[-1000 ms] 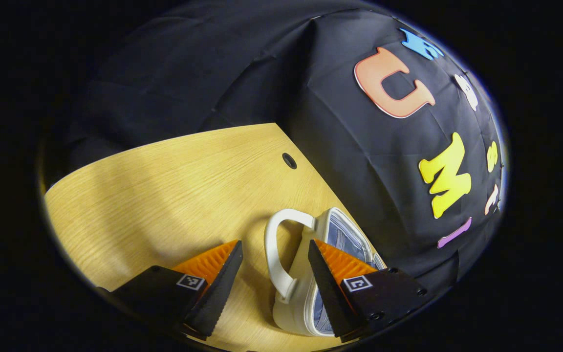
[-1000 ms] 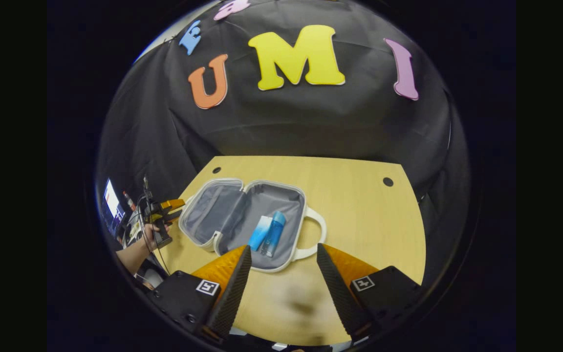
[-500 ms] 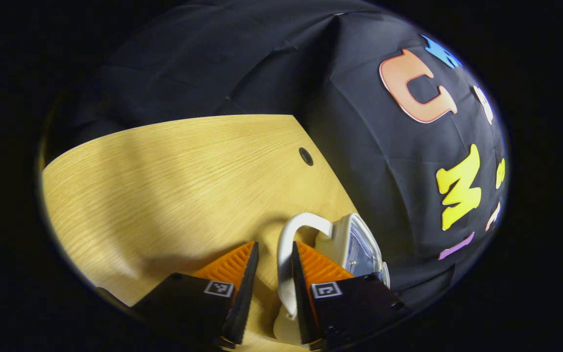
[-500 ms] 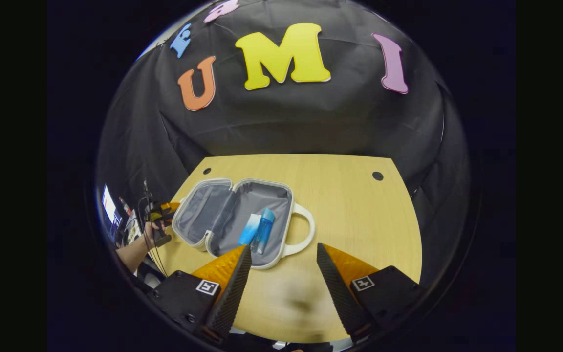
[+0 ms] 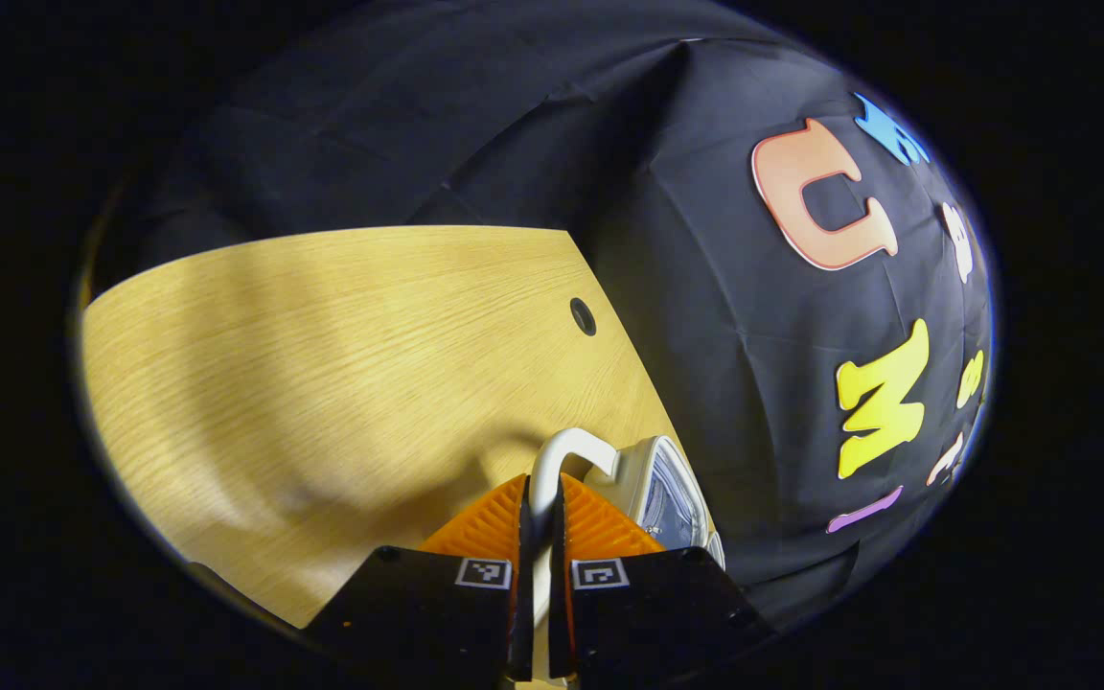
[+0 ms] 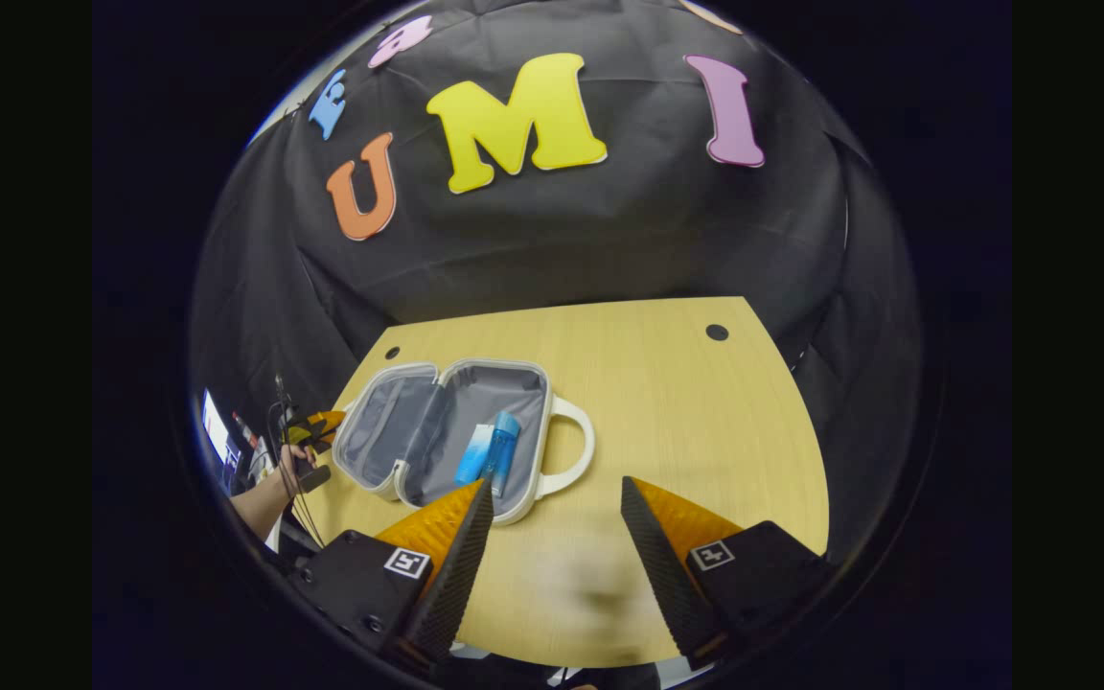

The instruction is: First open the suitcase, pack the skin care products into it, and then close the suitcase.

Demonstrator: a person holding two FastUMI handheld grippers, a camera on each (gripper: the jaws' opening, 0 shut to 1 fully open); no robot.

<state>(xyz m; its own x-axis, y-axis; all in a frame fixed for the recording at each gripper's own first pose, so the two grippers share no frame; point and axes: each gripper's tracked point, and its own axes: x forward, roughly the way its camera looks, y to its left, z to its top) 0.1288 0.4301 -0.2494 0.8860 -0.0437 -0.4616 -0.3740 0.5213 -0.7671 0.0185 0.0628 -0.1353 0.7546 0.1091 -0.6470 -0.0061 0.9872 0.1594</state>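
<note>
now the left gripper (image 5: pixel 540 537) has pinched its two fingers tight on the white handle (image 5: pixel 562 450) of the suitcase lid. a second ago those fingers were wide apart, with the handle sitting loose between them, and half a second ago they were partly closed around it. so the grab is new, and it looks like the start of the last job, which is closing the suitcase. from the left gripper view, the lid (image 5: pixel 662 489) stands on its edge just past the fingers, with its blue-grey lining showing. the right gripper (image 6: pixel 552 537) is wide open and holds nothing. it hangs over the bare surface (image 6: pixel 705 422), a little way in front of the suitcase (image 6: pixel 447 431), and it has backed off a bit, because the suitcase looks smaller and farther to the left than before. the suitcase lies open on the surface. two blue skin care products (image 6: pixel 487 455) lie side by side inside the half nearer the right gripper, so the packing looks done. the next move is probably to swing the lid over on its hinge. the lid could slip if the pinch on the thin handle is weak.
</note>
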